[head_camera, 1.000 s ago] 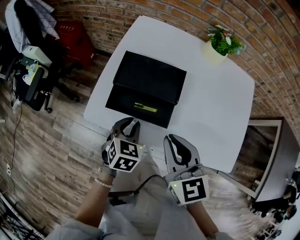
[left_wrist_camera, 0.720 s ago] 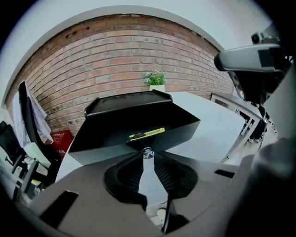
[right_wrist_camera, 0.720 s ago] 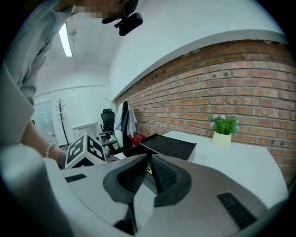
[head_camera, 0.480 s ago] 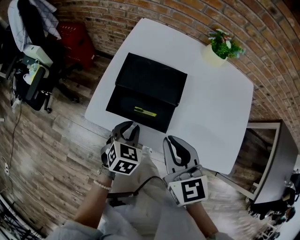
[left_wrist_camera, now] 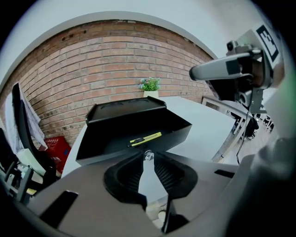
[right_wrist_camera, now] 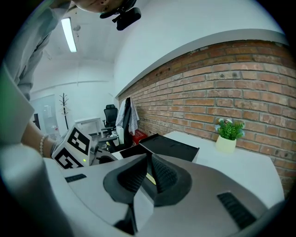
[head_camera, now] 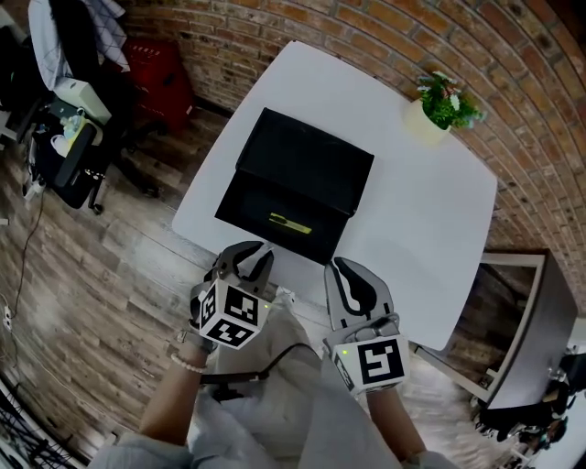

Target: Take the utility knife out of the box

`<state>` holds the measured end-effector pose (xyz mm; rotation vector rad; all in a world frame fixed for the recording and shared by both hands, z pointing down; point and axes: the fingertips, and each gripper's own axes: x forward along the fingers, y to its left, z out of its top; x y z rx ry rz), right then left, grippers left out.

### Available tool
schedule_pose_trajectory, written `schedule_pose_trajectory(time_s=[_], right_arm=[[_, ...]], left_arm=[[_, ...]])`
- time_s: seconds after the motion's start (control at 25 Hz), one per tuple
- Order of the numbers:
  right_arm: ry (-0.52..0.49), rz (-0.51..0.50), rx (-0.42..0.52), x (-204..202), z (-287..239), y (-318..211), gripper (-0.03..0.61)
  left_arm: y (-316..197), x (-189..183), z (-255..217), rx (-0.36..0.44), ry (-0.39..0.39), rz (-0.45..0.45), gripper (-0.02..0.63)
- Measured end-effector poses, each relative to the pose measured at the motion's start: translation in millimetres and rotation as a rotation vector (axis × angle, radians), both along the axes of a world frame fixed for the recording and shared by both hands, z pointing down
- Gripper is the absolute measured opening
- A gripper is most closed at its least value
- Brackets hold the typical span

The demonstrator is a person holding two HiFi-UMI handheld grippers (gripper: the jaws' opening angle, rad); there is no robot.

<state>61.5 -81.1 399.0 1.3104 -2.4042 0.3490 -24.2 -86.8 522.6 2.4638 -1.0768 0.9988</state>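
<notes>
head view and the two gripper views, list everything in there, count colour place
table: 1, white, centre
box: 1, black, open, on the table's near left part
utility knife: 1, yellow-green, lying inside the box
potted plant: 1, green in a pale pot, table's far corner
brick wall: 1, red-brown, behind the table
crate: 1, red, floor by the wall, left
office chair: 1, black, far left
floor: wood planks, brown
left gripper: 1, grey and black, near table edge, jaws apart, empty
right gripper: 1, same colours, beside it, jaws together, empty
</notes>
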Motion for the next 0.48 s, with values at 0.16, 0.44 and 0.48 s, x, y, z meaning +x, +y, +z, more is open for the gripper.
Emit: schedule_pose_trajectory(time_s=[0.16, 0.44, 0.48], right_arm=[[0.034, -0.057, -0.001, -6, -1, -13, 0.058], [0.135, -0.243, 0.041, -29, 4, -36, 0.058], [0.153, -0.267, 0.034, -32, 8, -40, 0.058]], left_arm=[[0, -16, -22, 0.055, 0.013, -0.037, 0.059], [-4, -57, -66, 0.157, 0.049, -0.146, 0.018], [-5, -64, -72, 0.169, 0.055, -0.171, 0.018]])
